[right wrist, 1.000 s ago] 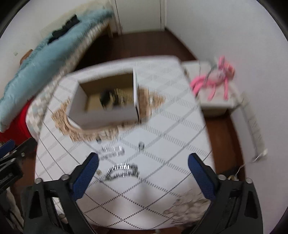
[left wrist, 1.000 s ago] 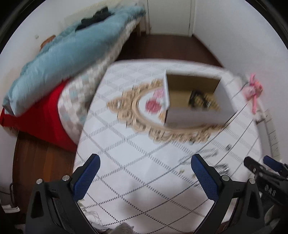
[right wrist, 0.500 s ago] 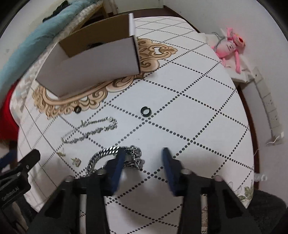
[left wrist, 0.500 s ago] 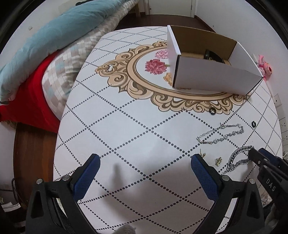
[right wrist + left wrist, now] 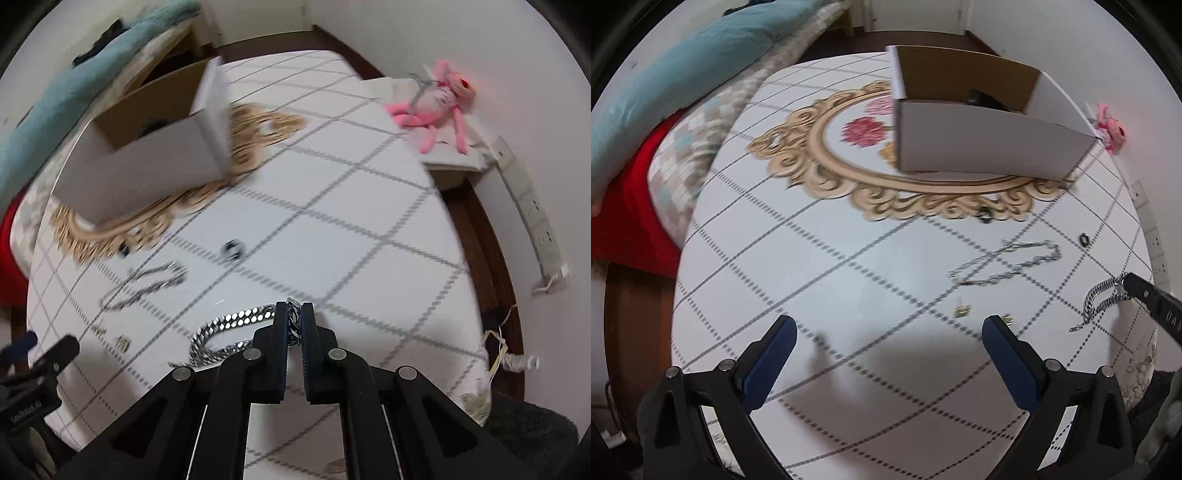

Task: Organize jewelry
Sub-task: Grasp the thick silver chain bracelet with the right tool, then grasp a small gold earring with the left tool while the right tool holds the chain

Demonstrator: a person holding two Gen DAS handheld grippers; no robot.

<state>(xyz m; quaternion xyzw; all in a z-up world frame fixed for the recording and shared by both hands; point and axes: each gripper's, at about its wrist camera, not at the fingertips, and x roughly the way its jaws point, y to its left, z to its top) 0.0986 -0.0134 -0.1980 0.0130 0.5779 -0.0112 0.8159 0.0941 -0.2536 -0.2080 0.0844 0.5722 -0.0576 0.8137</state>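
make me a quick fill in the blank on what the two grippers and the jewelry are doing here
1. The right gripper is shut on the thick silver ____.
2. The left gripper is ____ and holds nothing.
3. The thin chain lies on the ____, outside the cardboard box.
4. The plush toy beside the table is ____.

Missing words: chain; open; table; pink
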